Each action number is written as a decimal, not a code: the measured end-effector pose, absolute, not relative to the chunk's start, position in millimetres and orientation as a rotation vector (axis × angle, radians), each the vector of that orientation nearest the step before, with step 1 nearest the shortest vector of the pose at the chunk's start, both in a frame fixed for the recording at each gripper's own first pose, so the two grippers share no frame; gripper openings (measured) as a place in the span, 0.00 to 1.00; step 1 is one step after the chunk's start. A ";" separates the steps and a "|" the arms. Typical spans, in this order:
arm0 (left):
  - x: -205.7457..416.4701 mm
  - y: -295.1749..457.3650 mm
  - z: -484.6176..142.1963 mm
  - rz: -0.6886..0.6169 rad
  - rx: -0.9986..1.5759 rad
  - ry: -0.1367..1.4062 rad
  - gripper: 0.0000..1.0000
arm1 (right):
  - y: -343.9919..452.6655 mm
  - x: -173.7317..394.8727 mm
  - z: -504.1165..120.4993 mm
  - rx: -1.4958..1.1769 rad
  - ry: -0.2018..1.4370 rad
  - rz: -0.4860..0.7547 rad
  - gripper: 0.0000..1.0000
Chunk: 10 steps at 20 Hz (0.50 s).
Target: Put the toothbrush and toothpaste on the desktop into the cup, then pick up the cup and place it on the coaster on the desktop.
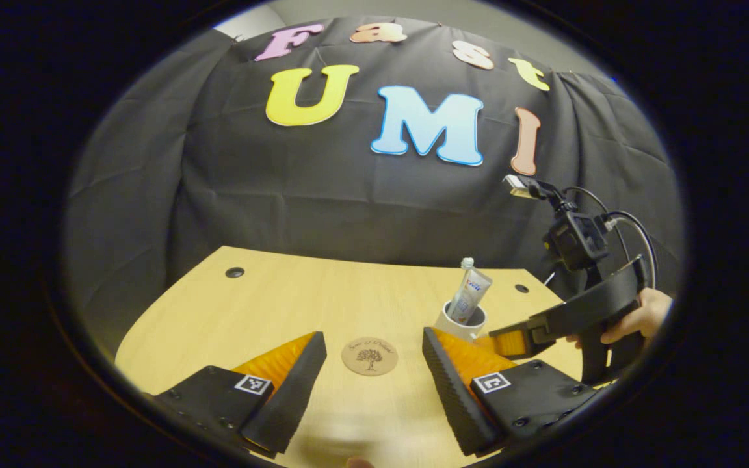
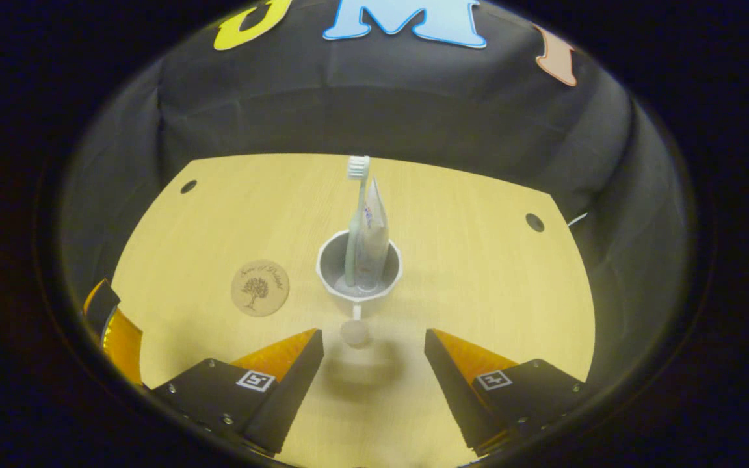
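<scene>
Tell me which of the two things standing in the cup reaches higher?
The pale green toothbrush: its white bristle head tops the toothpaste tube beside it in the white cup.

Both handheld grippers spread wide, empty, low over the desk.

In the left gripper view, the left gripper (image 1: 374, 383) has its two ridged wedge fingers parted with nothing between them, tips angled forward and down. Farther off on that view's right, the right gripper (image 1: 511, 341), on a black curved handle, points inward, gripped by a bare hand (image 1: 634, 318). In the right gripper view, the right gripper (image 2: 374, 377) likewise stands agape and holds nothing, and a finger (image 2: 114, 331) of the left gripper shows at the left edge.
</scene>
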State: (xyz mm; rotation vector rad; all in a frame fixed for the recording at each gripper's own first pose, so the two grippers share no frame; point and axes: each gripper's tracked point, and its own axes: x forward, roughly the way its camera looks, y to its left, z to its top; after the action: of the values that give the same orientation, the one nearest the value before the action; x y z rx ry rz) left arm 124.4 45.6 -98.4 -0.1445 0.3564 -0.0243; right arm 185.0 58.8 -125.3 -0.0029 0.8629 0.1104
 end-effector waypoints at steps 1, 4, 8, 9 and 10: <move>125.3 47.6 -102.4 -0.019 -0.146 0.362 0.96 | 60.5 189.1 -128.5 -0.007 0.883 0.118 0.96; 122.6 51.5 -109.7 -0.011 -0.150 0.379 0.99 | 64.7 195.1 -143.1 -0.009 0.966 0.130 0.96; 117.6 56.2 -121.3 0.000 -0.159 0.408 0.96 | 65.4 206.4 -157.6 -0.032 1.031 0.124 0.95; 115.7 56.7 -124.6 0.003 -0.162 0.415 0.96 | 66.0 210.0 -160.6 -0.036 1.042 0.124 0.95; 115.0 57.6 -127.5 0.007 -0.163 0.422 0.99 | 67.4 211.7 -164.1 -0.038 1.057 0.127 0.94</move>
State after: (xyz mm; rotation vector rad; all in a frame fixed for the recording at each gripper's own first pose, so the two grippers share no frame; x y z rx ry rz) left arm 115.0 57.6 -127.5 -0.1634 0.4216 0.0067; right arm 211.7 67.4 -164.1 -0.0375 1.0569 0.1269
